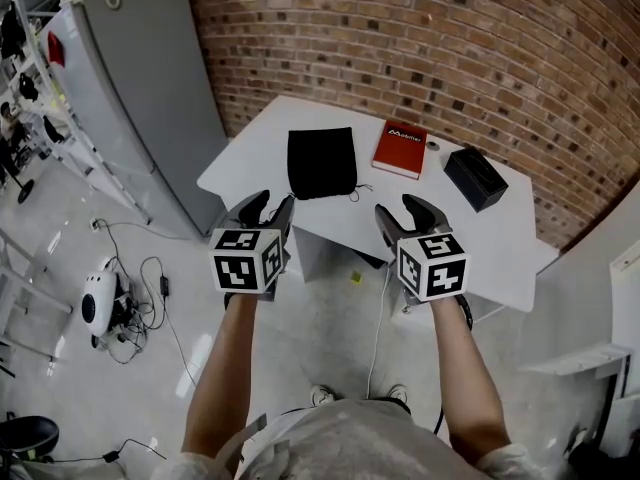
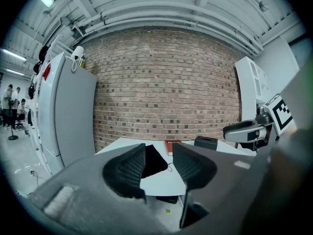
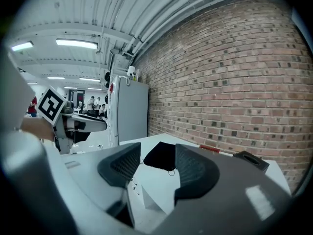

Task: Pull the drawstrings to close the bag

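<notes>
Pointing forward, left tool (image 1: 272,204), right tool (image 1: 400,209), jaws apart

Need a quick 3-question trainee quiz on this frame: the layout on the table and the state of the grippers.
1. Multiple choice: in the head view, what lies just right of the black bag on the table? A) a red book B) a mug C) scissors
2. True or false: the left gripper is shut on the bag.
3. Fill in the blank: the right gripper has its fingers ____, with nothing held between them.

Key: 1 A. 2 False: its fingers are apart and empty, short of the bag. 3 apart.
</notes>
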Motion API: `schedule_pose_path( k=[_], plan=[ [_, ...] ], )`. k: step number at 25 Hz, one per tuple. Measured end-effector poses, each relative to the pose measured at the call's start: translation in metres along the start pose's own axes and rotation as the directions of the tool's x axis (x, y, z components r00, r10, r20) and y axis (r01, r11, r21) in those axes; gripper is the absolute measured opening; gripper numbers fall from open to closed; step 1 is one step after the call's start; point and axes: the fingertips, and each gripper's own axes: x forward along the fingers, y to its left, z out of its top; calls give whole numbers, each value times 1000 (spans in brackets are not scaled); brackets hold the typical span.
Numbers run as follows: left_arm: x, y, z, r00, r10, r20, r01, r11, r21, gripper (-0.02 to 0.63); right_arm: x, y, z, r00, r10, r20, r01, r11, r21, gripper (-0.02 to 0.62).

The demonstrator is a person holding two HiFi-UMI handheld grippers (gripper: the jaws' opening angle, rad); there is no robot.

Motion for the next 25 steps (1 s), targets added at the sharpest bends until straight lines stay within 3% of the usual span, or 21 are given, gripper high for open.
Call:
schedule_pose_path(
  k=[11, 25],
  plan=[
    [-4, 13, -6, 1000, -31, -5, 31, 999, 15, 178, -1, 9, -4, 999, -40, -19, 40, 999, -5, 222],
    [2, 28, -10, 1000, -19, -15, 20, 999, 34, 178, 23, 16, -14, 999, -15, -42, 14, 1000, -9, 230]
  ],
)
